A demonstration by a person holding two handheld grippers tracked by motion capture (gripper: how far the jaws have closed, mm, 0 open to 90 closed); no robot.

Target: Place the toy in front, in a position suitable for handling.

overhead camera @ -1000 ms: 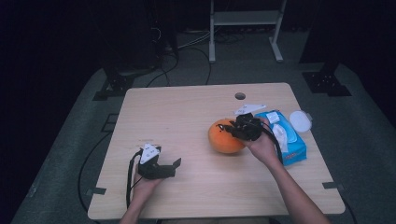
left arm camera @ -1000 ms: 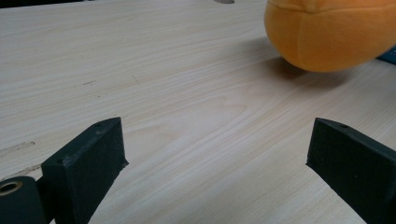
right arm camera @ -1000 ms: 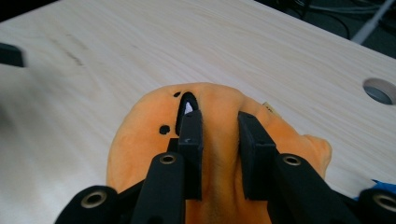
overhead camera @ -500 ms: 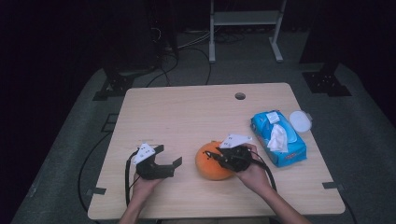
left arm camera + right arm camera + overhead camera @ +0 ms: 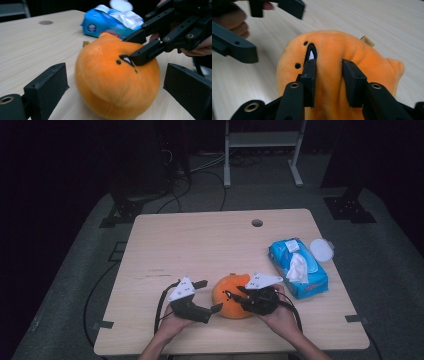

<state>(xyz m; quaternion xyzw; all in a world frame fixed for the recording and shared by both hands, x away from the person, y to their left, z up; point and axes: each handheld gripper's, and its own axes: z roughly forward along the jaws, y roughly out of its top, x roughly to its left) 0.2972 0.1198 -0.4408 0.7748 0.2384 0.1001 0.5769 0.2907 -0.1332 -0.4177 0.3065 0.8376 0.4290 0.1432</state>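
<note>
A round orange plush toy [image 5: 224,306] with a small black face lies on the wooden table [image 5: 200,245] near its front edge. My right gripper [image 5: 234,294] comes at it from the right. In the right gripper view its jaws [image 5: 329,75] pinch a ridge of the plush [image 5: 332,45]; they have just been opening, and the fabric still fills the gap. My left gripper [image 5: 210,296] is open just left of the toy. In the left gripper view its jaws [image 5: 117,85] stand on either side of the plush [image 5: 110,90] without touching it.
A blue pack of wet wipes [image 5: 297,267] with a wipe sticking out lies right of the toy, a white round lid [image 5: 321,250] beside it. There is a cable hole [image 5: 257,223] at the table's far side. Dark floor and a stand lie beyond.
My right hand brought the plush from beside the wipes pack leftward and toward the front edge, down onto the table. My left gripper moved right until its jaws flank the toy.
</note>
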